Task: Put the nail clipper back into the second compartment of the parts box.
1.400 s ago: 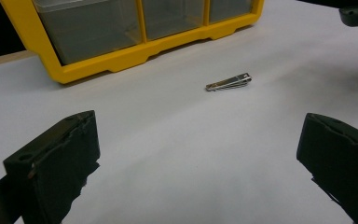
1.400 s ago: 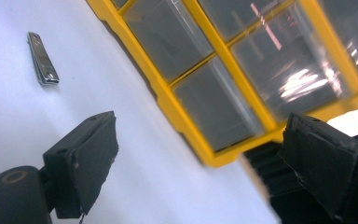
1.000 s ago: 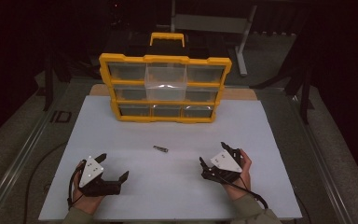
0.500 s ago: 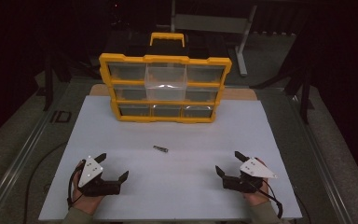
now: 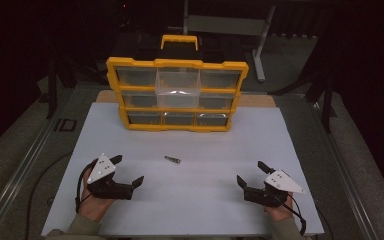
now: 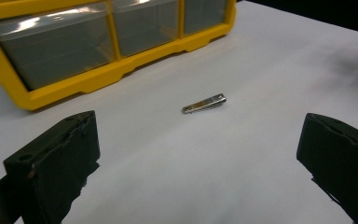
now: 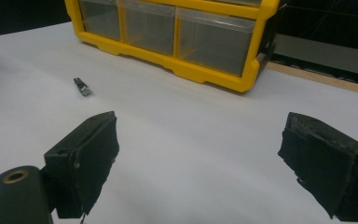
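One clipper (image 5: pixel 172 160) lay on the white mat (image 5: pixel 205 200), between and ahead of two grippers, touching neither. Left gripper (image 5: pixel 127 172) and right gripper (image 5: pixel 250 173) each had jaws spread wide, holding nothing. One yellow organizer (image 5: pixel 177 95) stood behind. The high view showed nine drawers and a handle; the left gripper view showed the clipper's ridged lever
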`<state>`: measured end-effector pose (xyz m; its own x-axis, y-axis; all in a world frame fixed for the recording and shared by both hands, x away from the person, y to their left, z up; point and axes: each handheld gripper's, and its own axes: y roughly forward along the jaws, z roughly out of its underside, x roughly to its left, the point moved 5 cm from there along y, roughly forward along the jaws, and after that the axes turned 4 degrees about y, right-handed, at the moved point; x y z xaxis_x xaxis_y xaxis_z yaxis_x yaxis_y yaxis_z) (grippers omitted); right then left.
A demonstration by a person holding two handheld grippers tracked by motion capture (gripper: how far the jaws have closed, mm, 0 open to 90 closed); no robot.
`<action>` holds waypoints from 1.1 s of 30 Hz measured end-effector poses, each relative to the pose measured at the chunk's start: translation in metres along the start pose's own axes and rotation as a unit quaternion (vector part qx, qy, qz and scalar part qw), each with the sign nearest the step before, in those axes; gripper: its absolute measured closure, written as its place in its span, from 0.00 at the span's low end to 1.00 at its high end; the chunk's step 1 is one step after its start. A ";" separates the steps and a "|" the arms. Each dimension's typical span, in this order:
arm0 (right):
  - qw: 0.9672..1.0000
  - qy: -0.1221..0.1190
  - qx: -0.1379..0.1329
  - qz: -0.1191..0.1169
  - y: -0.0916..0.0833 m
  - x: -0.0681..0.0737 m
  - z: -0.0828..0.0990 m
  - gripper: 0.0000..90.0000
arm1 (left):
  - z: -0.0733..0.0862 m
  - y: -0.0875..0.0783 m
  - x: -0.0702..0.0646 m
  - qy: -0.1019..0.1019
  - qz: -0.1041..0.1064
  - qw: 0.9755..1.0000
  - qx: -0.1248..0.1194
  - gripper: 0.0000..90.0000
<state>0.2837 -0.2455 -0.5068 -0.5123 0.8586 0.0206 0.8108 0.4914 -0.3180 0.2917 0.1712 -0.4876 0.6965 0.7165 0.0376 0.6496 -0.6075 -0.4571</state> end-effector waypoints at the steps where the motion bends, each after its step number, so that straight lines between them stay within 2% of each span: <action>1: 1.000 0.000 0.000 -0.001 0.000 0.000 0.000 0.12 | 0.000 0.000 0.000 0.000 0.000 1.000 0.000 0.00; 6: 1.000 -0.004 -0.001 -0.001 -0.001 0.000 -0.001 0.12 | -0.013 0.014 -0.001 0.006 0.023 1.000 0.009 0.00; 13: 1.000 0.000 0.002 0.002 -0.001 -0.002 -0.001 0.12 | -0.025 0.028 -0.002 0.010 0.039 0.999 0.013 0.00; 17: 1.000 -0.001 0.004 0.003 -0.001 -0.003 -0.001 0.12 | -0.038 0.039 -0.004 0.015 0.055 0.998 0.029 0.00; 23: 1.000 0.004 0.001 0.002 -0.002 -0.005 -0.002 0.12 | -0.055 0.051 -0.001 0.028 0.060 0.997 0.032 0.00; 25: 1.000 0.005 0.001 0.001 -0.002 -0.005 -0.002 0.12 | -0.055 0.051 -0.001 0.028 0.060 0.997 0.032 0.00; 28: 1.000 0.008 0.000 0.002 -0.003 -0.006 -0.002 0.12 | -0.063 0.057 -0.001 0.035 0.066 0.996 0.043 0.00; 30: 1.000 0.012 0.000 0.001 -0.002 -0.007 -0.002 0.12 | -0.070 0.063 -0.001 0.050 0.074 0.995 0.053 0.00; 33: 1.000 0.014 -0.001 0.001 -0.003 -0.007 -0.003 0.12 | -0.076 0.068 -0.001 0.058 0.081 0.994 0.054 0.00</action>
<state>0.2860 -0.2529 -0.5034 -0.5029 0.8631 0.0470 0.8123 0.4905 -0.3155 0.3581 0.1031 -0.4510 0.8240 0.5639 0.0552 0.4936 -0.6666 -0.5586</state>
